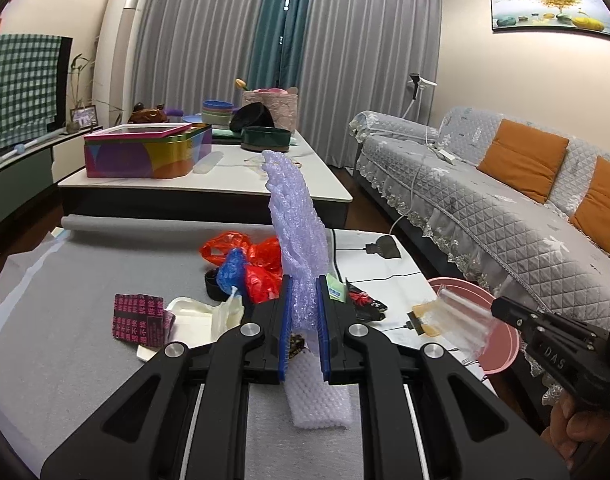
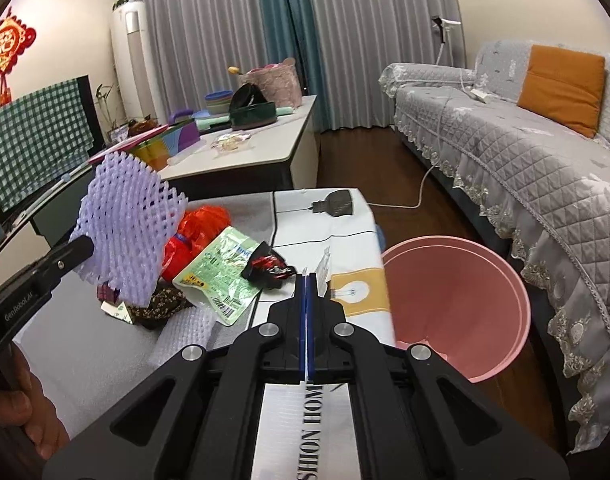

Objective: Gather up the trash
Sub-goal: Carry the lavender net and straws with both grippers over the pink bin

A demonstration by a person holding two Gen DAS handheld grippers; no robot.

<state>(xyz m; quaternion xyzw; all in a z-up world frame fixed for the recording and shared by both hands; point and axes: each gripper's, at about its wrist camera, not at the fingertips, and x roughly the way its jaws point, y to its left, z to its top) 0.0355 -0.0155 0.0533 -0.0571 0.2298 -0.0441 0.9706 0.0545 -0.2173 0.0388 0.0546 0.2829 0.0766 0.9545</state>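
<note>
The left tongs [image 1: 303, 312] are clenched on a lilac foam net sleeve [image 1: 295, 216], which stands upright between the 2 blue pads, lifted above the surface [image 1: 85, 280]. From the right wrist view the same sleeve [image 2: 125, 224] shows as a flat lattice sheet held up at the left, over the trash pile.

The right tongs [image 2: 308, 300] are squeezed tight on a clear plastic wrapper [image 2: 323, 270], its thin edge poking out past the tips. In the left wrist view that wrapper [image 1: 461, 320] hangs in front of the pink bin [image 1: 501, 352], which stands on the floor just beside the surface's right edge.

On the surface lie a red plastic bag [image 1: 261, 264], a blue bag [image 1: 231, 270], a green printed pouch [image 2: 221, 276], a small black-and-red wrapper [image 2: 269, 266], a white foam net piece [image 1: 319, 392] and a dark patterned paper [image 1: 139, 316]
</note>
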